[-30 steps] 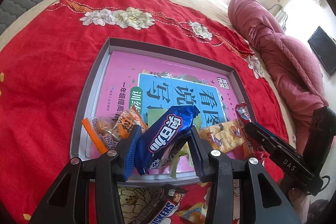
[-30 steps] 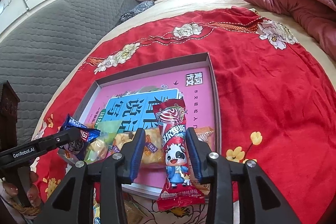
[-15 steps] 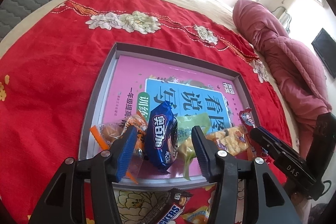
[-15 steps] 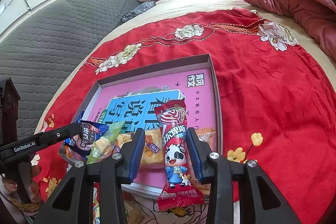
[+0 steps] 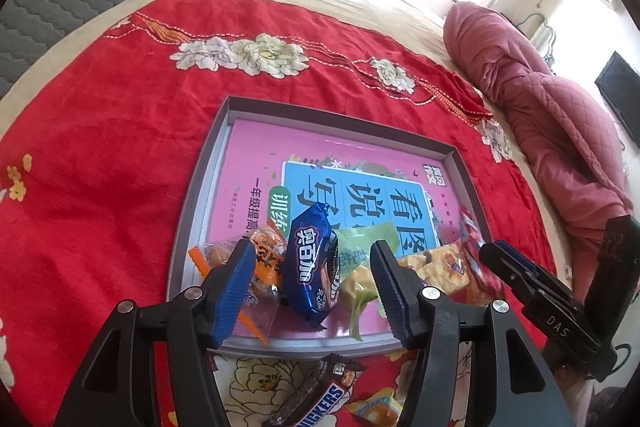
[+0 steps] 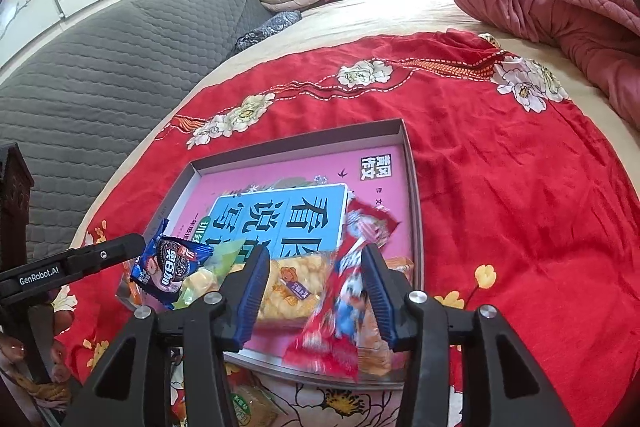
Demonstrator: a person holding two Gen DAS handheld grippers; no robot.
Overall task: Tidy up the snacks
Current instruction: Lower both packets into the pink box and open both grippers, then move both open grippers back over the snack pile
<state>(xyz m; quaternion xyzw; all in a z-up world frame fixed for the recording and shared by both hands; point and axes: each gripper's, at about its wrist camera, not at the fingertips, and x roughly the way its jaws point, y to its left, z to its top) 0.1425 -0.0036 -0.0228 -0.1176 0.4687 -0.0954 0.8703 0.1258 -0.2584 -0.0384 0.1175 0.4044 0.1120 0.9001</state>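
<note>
A shallow grey box [image 5: 192, 211] lined with a pink book lies on the red cloth. My left gripper [image 5: 312, 255] hovers over its near end, jaws opening. The blue cookie pack [image 5: 310, 279] lies loose in the box between the fingers, clear of both pads. My right gripper [image 6: 315, 259] is over the box's [image 6: 414, 195] near right corner, jaws opening too. The red snack pack [image 6: 348, 291] is blurred and tilted between them, leaning on the right finger and well clear of the left one. Orange [image 5: 260, 259], green [image 5: 360, 267] and yellow [image 6: 296, 287] packs lie in the box.
A Snickers bar [image 5: 316, 403] and other wrapped snacks lie on the cloth in front of the box. A pink quilt [image 5: 560, 107] is heaped at the right. A grey padded headboard [image 6: 100, 67] runs along the left. A hand [image 6: 40, 347] holds the left gripper.
The left jaws spread and let go of the blue cookie pack, which dropped into the box. The right jaws widened and the red pack slipped and tilted.
</note>
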